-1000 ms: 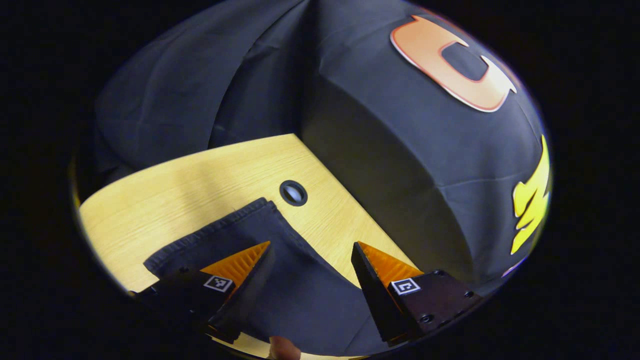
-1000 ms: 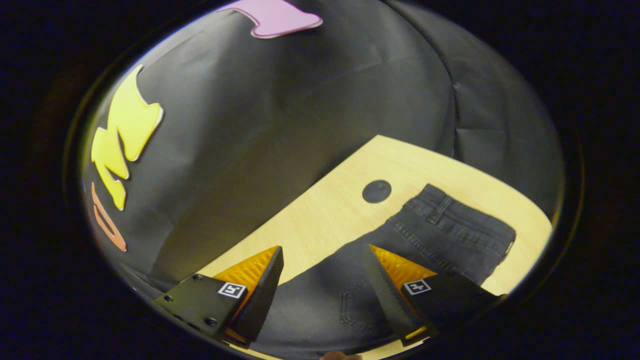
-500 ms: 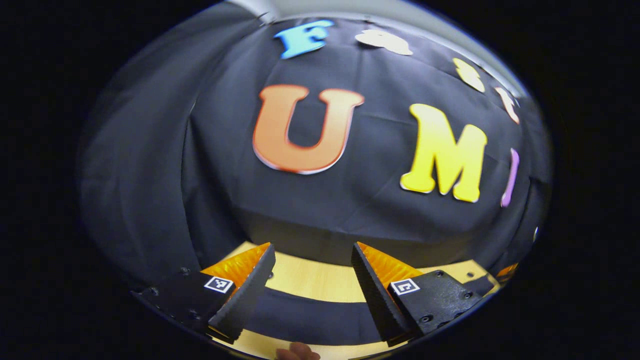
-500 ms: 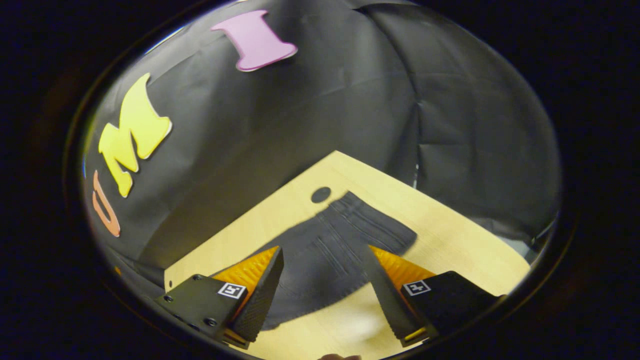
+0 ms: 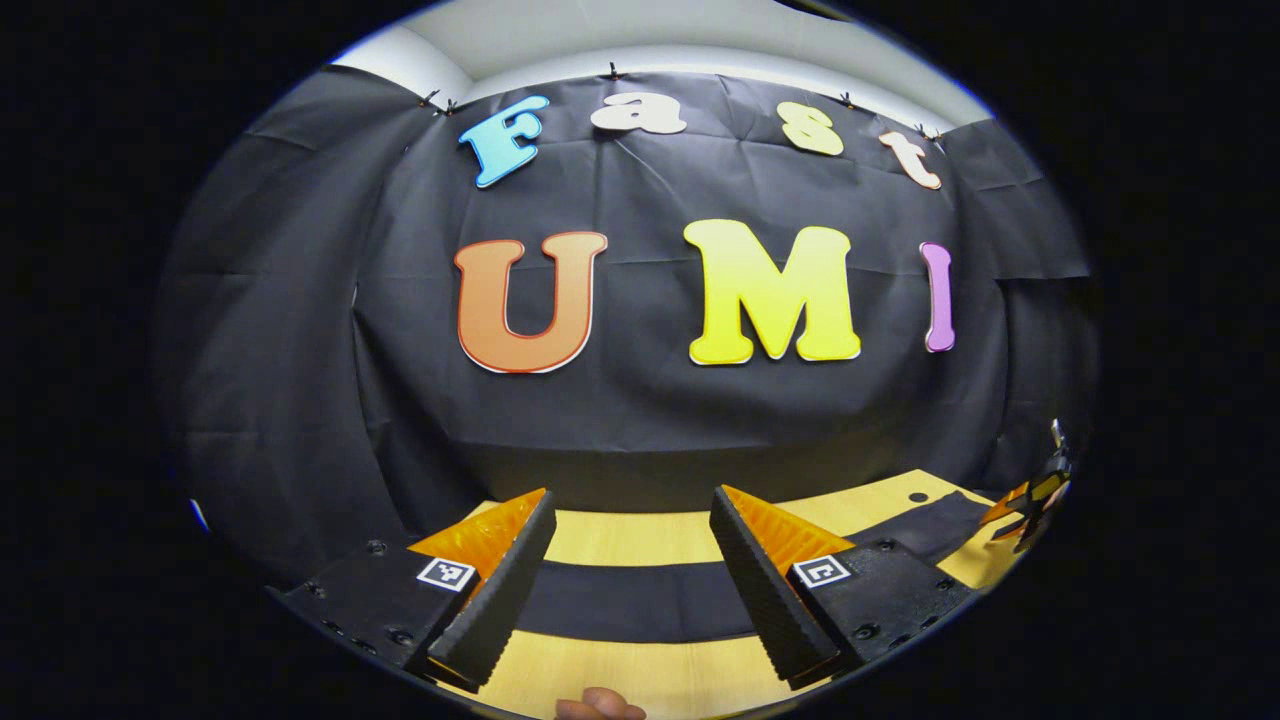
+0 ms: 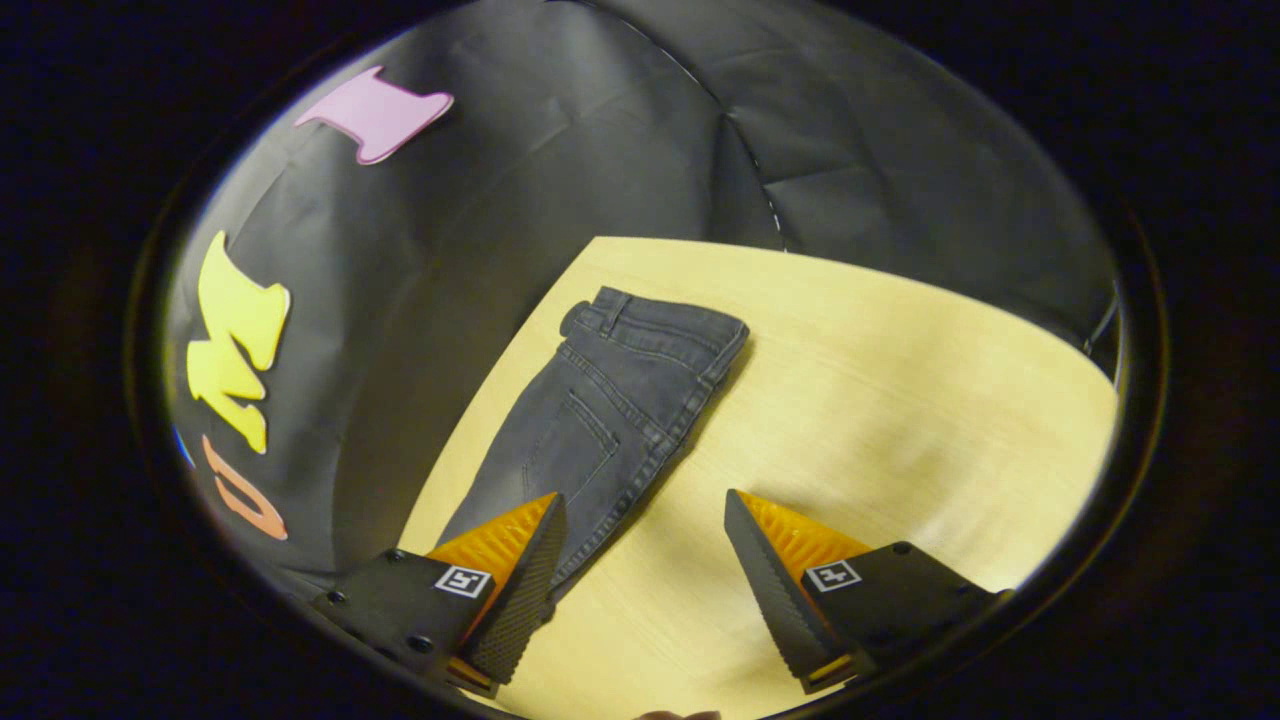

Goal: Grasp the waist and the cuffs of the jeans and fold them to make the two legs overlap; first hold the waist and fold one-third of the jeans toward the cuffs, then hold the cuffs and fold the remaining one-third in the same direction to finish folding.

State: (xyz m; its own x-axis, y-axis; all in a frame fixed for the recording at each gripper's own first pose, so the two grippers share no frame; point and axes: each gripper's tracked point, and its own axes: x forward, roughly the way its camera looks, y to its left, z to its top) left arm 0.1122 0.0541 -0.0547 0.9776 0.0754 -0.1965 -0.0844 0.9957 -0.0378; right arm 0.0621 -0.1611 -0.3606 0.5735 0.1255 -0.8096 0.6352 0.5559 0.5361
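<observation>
Dark grey jeans (image 6: 600,420) lie flat on the wooden table (image 6: 880,380), legs stacked one on the other, with the waist (image 6: 660,320) at the far end in the right gripper view. My right gripper (image 6: 645,570) hangs open above the table, just right of the jeans' edge, holding nothing. In the left gripper view the jeans (image 5: 630,600) run as a dark band across the table (image 5: 620,535), behind the open left gripper (image 5: 630,575), which grips nothing. The other gripper (image 5: 1030,500) shows at the far right edge.
The black cloth wall (image 5: 640,420) stands close behind the table's far edge. A small round hole (image 5: 917,497) sits in the tabletop near the jeans' right end. A fingertip (image 5: 600,706) shows at the bottom edge of the left gripper view.
Both grippers have pulled back and up from the jeans. The left view swung from the cuff end to face the wall; the right view now takes in the whole waist end.
</observation>
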